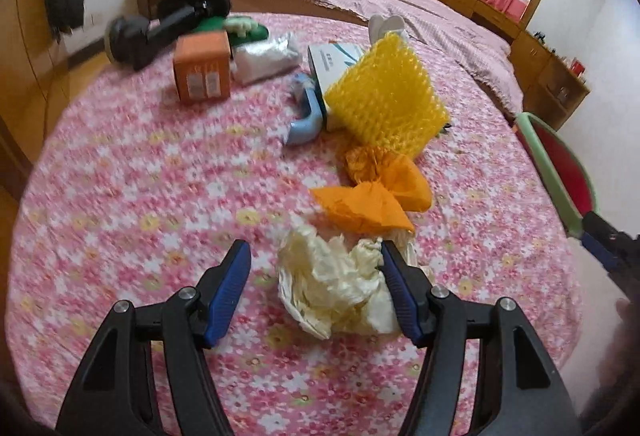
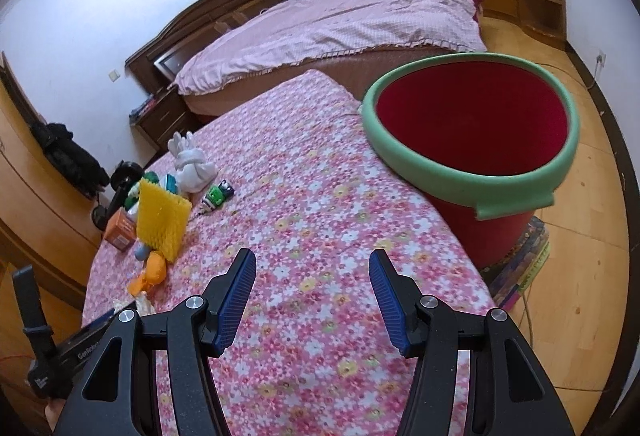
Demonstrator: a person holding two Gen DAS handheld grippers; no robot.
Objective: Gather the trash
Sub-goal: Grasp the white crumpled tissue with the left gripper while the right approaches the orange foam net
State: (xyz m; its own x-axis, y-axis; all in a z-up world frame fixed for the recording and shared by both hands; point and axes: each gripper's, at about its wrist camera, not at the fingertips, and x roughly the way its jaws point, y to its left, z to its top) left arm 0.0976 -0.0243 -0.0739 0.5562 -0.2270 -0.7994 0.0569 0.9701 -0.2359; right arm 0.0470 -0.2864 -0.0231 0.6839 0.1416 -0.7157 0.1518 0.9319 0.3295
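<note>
My left gripper (image 1: 316, 248) is open over the floral tablecloth (image 1: 140, 176). A crumpled cream paper wad (image 1: 336, 288) lies between its fingers, against the right finger. Just beyond it lies crumpled orange paper (image 1: 376, 192), then a yellow foam net (image 1: 388, 96). My right gripper (image 2: 312, 260) is open and empty above the tablecloth (image 2: 304, 204). A red bucket with a green foam rim (image 2: 472, 132) stands past the table's right edge, ahead and right of it. The orange paper (image 2: 150, 272) and the yellow net (image 2: 162, 216) show at the left in the right wrist view.
An orange box (image 1: 202, 68), a silver bag (image 1: 266, 56), a blue handle (image 1: 306, 116), a white box (image 1: 334, 60) and a black tool (image 1: 168, 28) lie at the table's far side. A white plush toy (image 2: 192, 164) and toy car (image 2: 218, 194) sit there too. A bed (image 2: 340, 24) stands behind.
</note>
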